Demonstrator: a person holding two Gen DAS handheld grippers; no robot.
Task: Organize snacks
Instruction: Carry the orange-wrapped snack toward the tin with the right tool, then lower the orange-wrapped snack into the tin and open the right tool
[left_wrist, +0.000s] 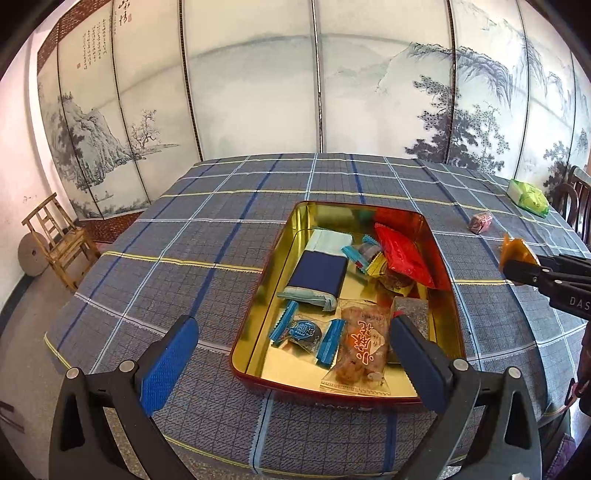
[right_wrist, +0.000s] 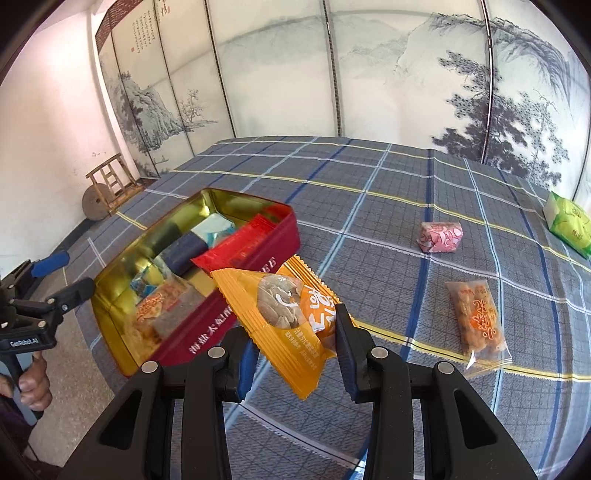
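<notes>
Here the red tin, gold inside and lidless, sits on the checked cloth of the bench and serves as the landmark. Inside it lie a navy-and-pale packet, a blue-ended sweet, a clear bag of fried twists and a red packet. To the tin's left and beyond its far rim the cloth lies bare up to the bench's edge, giving open room. To the tin's right, well apart from it, rest a pink wrapped piece, another clear twist bag and, farthest out, a green pack near the bench's edge.

The left claw stands spread wide over the tin's near rim, holding nothing, with its right finger in front of the twist bag. The right claw hangs just right of the tin, above the cloth, pinching an orange packet whose clear window shows a brown pastry.
</notes>
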